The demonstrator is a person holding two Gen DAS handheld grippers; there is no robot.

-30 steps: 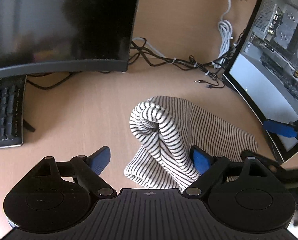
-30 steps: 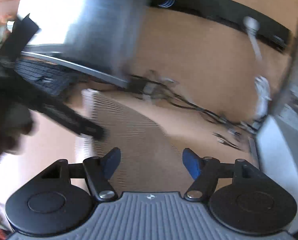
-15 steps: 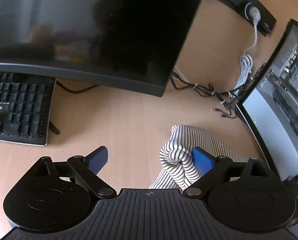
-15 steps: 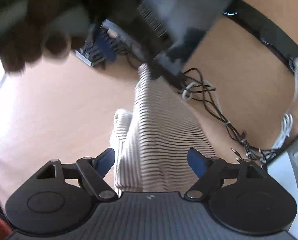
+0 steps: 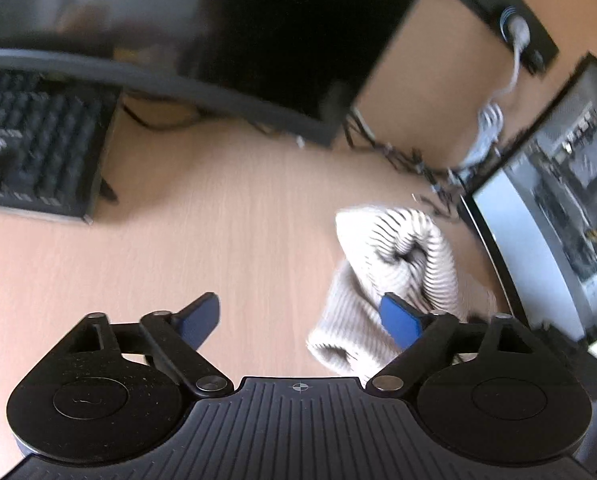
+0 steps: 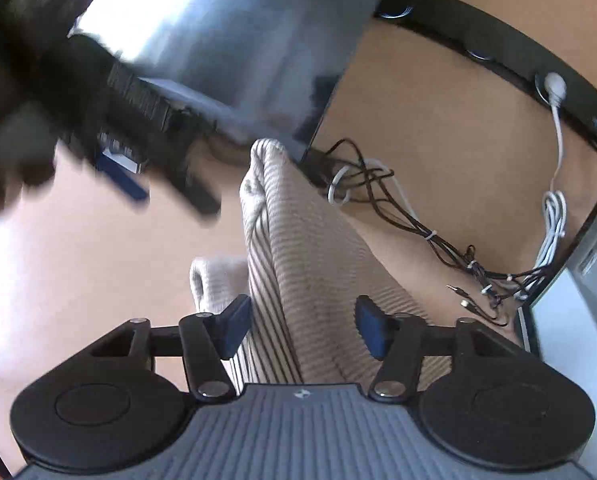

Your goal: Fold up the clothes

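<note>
Left tool (image 5: 300, 318): its blue pads stand wide and are closing now; only bare surface lies between them. The right pad (image 5: 398, 318) is in front of the cloth (whether it touches, I cannot tell).
Right tool (image 6: 302, 330): jaws are apart and opening now; the cloth passes between the two blue pads (image 6: 234, 326), which do not press on it.
Striped garment (image 6: 310, 264): white with thin dark stripes, lying on the surface as a long folded bundle. From the right wrist view it runs away from the tool toward the monitor foot; from the left wrist view its rolled end (image 5: 402, 252) rises to the right of the left tool.
Surface (image 5: 226, 240): light wood, bare in front of the left tool.
Keyboard (image 5: 30, 152): black, at the far left of the surface.
Dark monitor (image 5: 218, 28): behind the keyboard, its screen is off.
Cables (image 6: 410, 216): a black and white bundle, lying just beyond the garment.
Second monitor (image 5: 554, 216): at the right edge, its screen is lit.
Power strip (image 6: 510, 56): black, farthest back, with a white plug (image 6: 554, 86) in it.
</note>
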